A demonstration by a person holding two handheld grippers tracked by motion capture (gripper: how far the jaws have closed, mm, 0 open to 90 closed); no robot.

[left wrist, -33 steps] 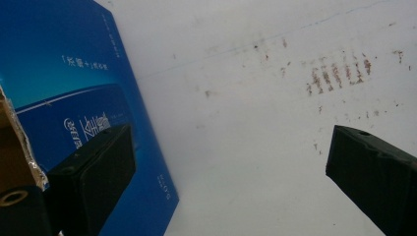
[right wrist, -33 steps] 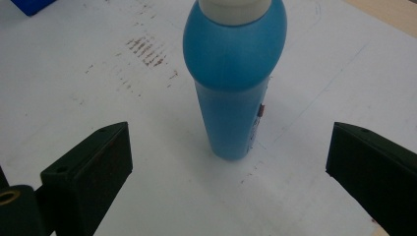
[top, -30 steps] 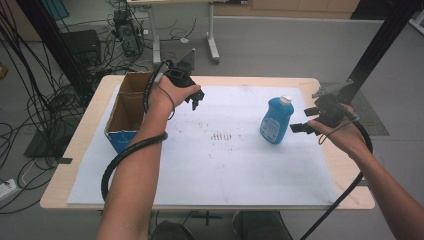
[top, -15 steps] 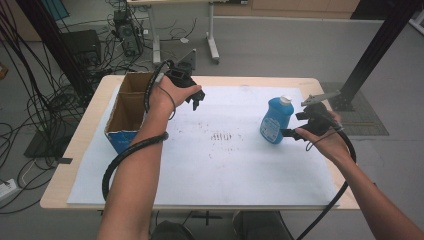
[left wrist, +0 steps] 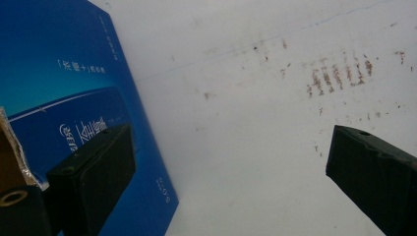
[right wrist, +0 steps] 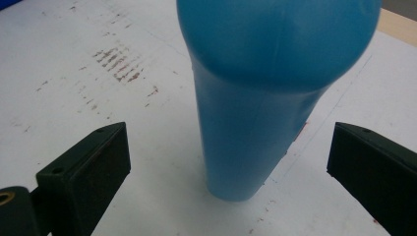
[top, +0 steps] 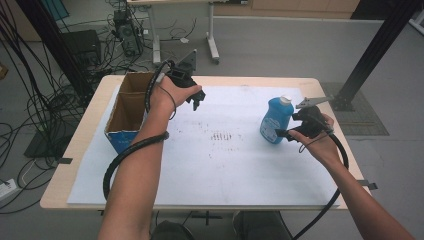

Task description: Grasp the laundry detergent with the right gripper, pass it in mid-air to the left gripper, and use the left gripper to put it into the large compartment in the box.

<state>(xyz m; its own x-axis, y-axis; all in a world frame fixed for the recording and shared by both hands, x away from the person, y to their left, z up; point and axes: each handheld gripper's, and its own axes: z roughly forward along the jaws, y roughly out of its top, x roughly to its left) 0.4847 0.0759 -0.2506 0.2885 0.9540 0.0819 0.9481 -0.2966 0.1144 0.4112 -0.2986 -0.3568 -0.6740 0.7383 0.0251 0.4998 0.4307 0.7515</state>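
Bottle (top: 275, 120) standing upright toward the right of a white sheet (top: 225, 165) on a wooden table (top: 75, 150).

The right gripper (top: 289, 131) sits just beside the bottle, jaws spread wide to either side of its base and not touching it, as the right gripper view shows. The left gripper (top: 196, 101) hangs wide open and empty beside an open cardboard box (top: 131, 107); its own view catches the box's blue side with print too small to read, and rusty smudges (left wrist: 339, 73) on the sheet. Beyond lie a grey floor, cables and desk legs.
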